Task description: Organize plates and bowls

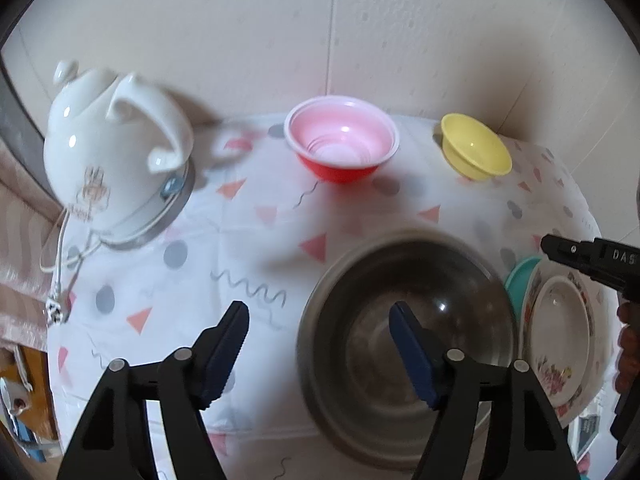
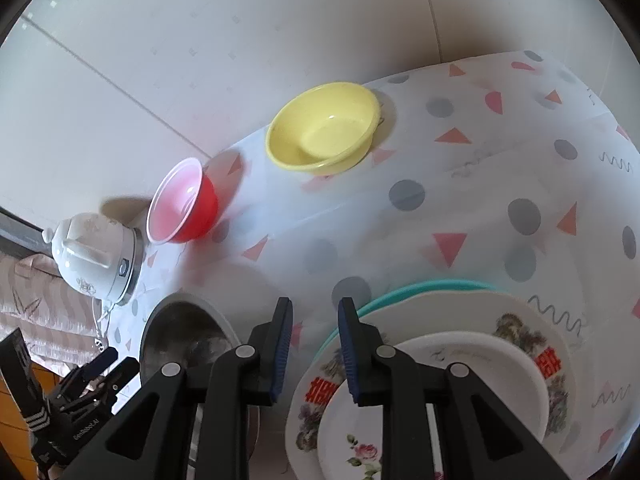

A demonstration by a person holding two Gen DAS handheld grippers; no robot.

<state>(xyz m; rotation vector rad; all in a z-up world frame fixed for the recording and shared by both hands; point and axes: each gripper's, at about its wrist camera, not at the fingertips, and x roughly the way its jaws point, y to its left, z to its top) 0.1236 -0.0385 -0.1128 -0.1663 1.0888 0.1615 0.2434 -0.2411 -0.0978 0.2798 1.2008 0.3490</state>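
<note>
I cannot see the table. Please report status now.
Left gripper open above metal bowl, empty. Right gripper narrow, empty, beside plate stack. Nothing blocking.

white kettle (image 1: 108,144) on patterned tablecloth (image 1: 248,240), by wall (image 1: 240,32)

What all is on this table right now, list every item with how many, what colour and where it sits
red bowl: one, red outside, pale pink inside, far side near the wall
yellow bowl: one, yellow, far side, beside the red bowl
metal bowl: one, grey steel, near edge, left of the plate stack
plate stack: three at least, a small white floral plate on a larger patterned white one on a teal one, near edge
kettle: one, white, on a metal base at the left end
tablecloth: one, white with grey dots and pink triangles, covers the table
left claw: one, black with blue pads, open, nothing between them
right claw: one, black with blue pads, narrow gap, holds nothing
</note>
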